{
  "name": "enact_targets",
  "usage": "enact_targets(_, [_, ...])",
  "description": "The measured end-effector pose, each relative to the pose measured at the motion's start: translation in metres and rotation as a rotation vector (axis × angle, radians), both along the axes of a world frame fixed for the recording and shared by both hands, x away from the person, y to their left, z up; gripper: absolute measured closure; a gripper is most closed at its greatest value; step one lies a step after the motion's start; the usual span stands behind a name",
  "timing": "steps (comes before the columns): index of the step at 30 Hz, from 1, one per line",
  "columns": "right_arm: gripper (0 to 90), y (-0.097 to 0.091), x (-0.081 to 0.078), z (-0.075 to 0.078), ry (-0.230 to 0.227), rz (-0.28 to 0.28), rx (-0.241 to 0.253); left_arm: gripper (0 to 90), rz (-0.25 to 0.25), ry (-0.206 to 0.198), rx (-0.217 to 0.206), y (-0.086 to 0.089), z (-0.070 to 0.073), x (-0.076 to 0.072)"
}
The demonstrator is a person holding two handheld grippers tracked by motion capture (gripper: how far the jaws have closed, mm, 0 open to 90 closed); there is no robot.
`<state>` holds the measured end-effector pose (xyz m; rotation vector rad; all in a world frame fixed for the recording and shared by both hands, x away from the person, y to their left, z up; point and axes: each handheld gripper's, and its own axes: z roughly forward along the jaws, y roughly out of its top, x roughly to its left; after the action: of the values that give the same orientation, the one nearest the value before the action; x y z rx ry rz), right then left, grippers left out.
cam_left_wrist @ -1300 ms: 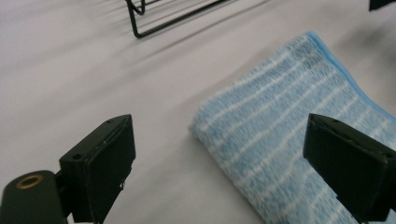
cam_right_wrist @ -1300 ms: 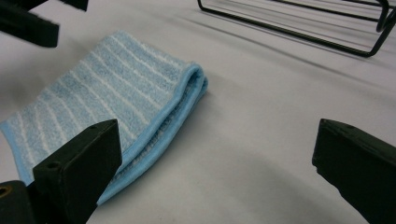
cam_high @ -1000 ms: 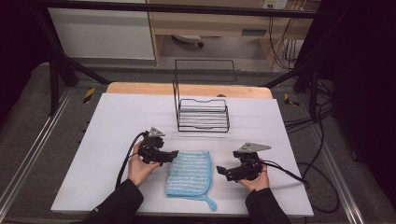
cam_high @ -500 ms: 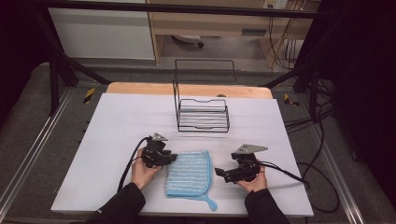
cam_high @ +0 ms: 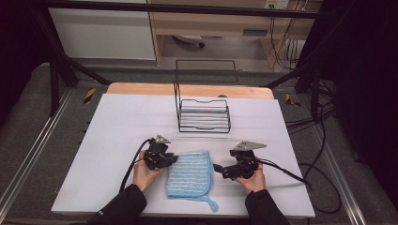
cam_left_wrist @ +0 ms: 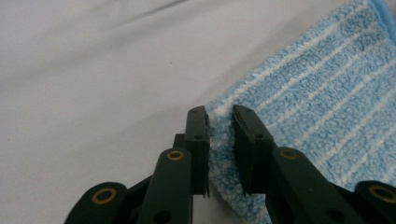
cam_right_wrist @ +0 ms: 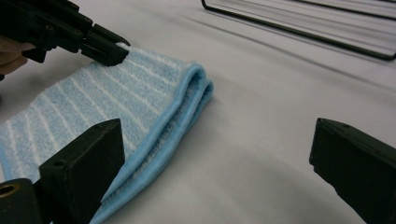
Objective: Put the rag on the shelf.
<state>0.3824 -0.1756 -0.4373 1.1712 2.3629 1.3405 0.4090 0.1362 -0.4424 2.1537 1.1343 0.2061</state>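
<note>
Now the left tongs (cam_left_wrist: 219, 116) have just been closing and pinch the folded blue cloth (cam_high: 188, 174) at its left edge, mid-bench; bring the spread right tongs (cam_right_wrist: 215, 158) squarely over the right fold before lifting.

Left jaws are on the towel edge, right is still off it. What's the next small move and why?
Probably ease the right gripper in to take the near folded edge of the blue striped terry towel. The left gripper has just been closing and now pinches the towel's corner, while the right one's jaws stand wide open beside the fold with nothing between them. The towel lies flat on the white table, gripped on one side.
</note>
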Motion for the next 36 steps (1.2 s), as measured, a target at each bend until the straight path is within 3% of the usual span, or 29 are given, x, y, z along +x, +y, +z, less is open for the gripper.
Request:
enact_targets(5, [10.4,0.018,0.008,0.006,-0.003,0.024,-0.019,75.9,-0.007,0.000,0.000,0.000,0.000,0.000])
enact_targets(9, [20.0,0.029,0.021,0.008,0.007,0.022,-0.019,75.9,-0.012,-0.003,0.000,0.000,0.000,0.000])
enact_targets(19, [50.2,0.042,0.037,-0.010,0.054,0.004,-0.032,75.5,-0.028,-0.031,0.009,0.000,-0.001,-0.001])
enact_targets(27, [58.7,0.045,0.035,-0.017,0.092,0.032,-0.045,75.1,-0.031,-0.028,0.004,0.001,-0.001,-0.001])
enact_targets(32, [60.1,0.046,0.034,-0.017,0.132,0.048,-0.033,75.0,-0.030,-0.023,-0.005,0.002,-0.002,0.000])
enact_targets(36, [66.4,0.046,0.033,-0.017,0.162,0.054,-0.016,74.9,-0.029,-0.019,-0.010,0.002,-0.002,0.000])
